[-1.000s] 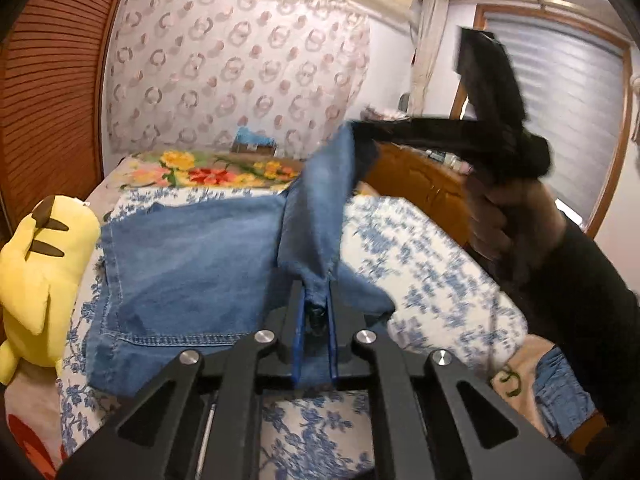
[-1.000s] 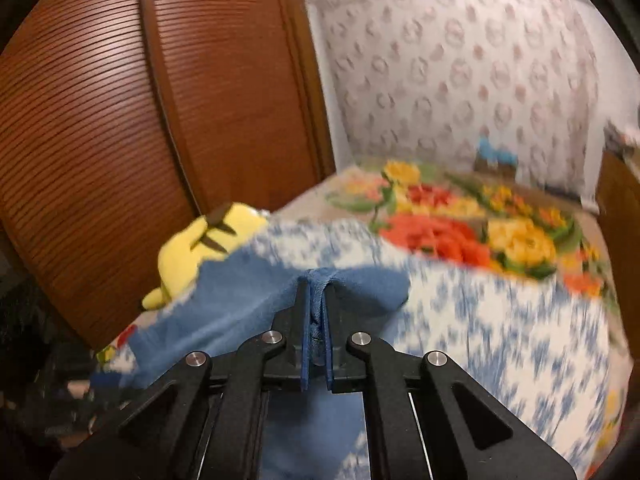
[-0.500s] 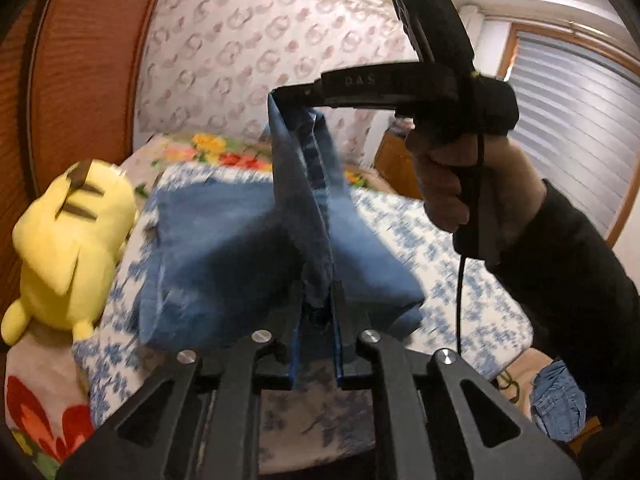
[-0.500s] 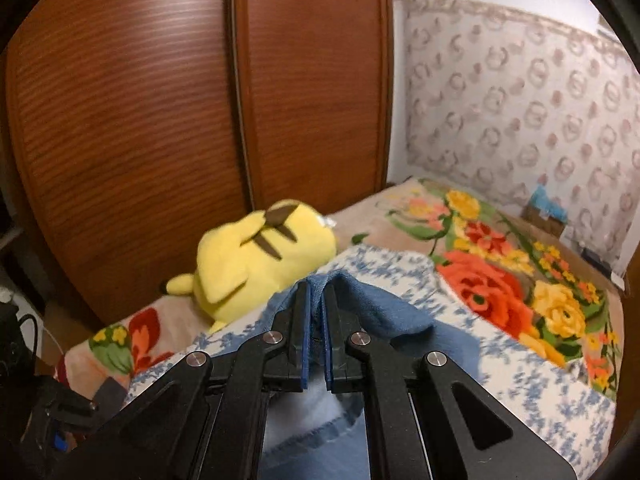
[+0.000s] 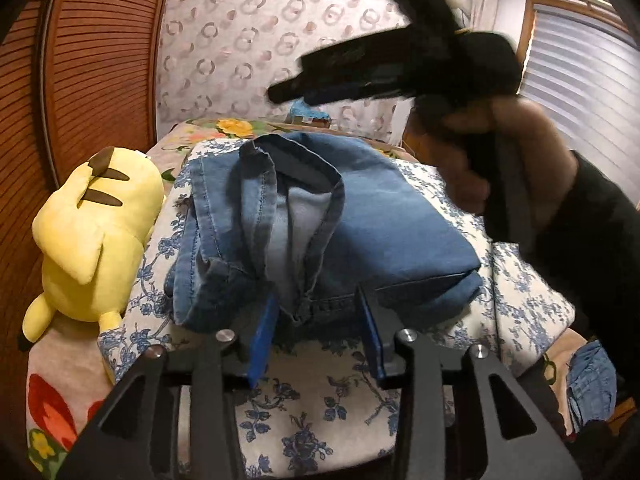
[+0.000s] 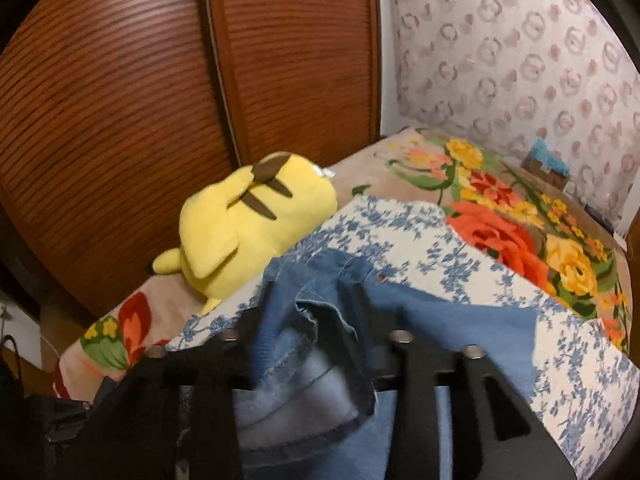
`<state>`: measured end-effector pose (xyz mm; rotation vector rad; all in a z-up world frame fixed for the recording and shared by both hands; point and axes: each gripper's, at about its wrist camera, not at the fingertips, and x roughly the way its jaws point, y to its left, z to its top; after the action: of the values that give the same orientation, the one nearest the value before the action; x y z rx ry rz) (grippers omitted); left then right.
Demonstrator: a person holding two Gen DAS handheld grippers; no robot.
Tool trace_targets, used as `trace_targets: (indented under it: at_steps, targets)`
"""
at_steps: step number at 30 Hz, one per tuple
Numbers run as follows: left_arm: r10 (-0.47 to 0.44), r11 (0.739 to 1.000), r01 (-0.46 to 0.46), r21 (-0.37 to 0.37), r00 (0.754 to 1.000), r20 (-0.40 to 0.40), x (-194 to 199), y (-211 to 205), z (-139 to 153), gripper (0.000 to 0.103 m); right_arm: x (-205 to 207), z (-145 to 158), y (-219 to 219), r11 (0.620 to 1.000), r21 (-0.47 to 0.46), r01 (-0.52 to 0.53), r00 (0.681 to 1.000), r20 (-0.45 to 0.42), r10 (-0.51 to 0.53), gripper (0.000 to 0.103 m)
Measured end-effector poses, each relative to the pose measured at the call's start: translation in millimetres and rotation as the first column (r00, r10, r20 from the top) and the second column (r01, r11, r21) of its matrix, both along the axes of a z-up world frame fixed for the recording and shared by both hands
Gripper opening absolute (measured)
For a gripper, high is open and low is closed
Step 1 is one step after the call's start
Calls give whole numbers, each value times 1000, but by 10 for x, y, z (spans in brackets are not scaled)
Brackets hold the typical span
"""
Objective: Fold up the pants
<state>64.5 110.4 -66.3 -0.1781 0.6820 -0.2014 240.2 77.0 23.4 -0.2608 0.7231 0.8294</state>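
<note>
We are at a bed under a blue-flowered sheet, with a ribbed wooden wardrobe behind it and a yellow plush toy lying beside our work. The pants, blue denim, lie folded on the sheet, just beside the toy. We are letting go of the fold. The left gripper is opening; its blue fingers stand apart on either side of the hem and no longer pinch it. The right gripper is opening too, loose denim lying between its parted fingers. To do this well, we would draw both grippers straight back so nothing snags. The top layer looks rumpled, its hem gaping to show the paler inside, so it probably wants smoothing flat.
</note>
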Motion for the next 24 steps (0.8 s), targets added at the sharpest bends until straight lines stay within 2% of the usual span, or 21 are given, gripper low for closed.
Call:
trace_targets:
  at_steps: [4,7,11,14,19,24]
  targets:
    - [33,999,-32,14,999,-30,150,21,-109,38,-15,90,-247,1000,16,26,999,28,-26,45]
    - [74,997,-73,19,996,-49,227,76,-185,38,3,41,-472,998,1,58,998,40,-58,45]
    - [140,990,-141,-7,988,-68,229,249,-277,38,81,-145,-748,994,-37,107,993,43,-106,45]
    - [157,988,-157,-3,985,-71,185,286,-328,38,200,-315,-863,989,-46,137,991,4,-137,45]
    - [169,986,-169,1,983,-72,122,314,-348,38,233,-539,-735,991,-73,114,993,-21,-116,45]
    - [172,985,-172,-2,983,-67,78,377,-345,38,171,-723,-347,993,-110,48,998,-45,-53,45]
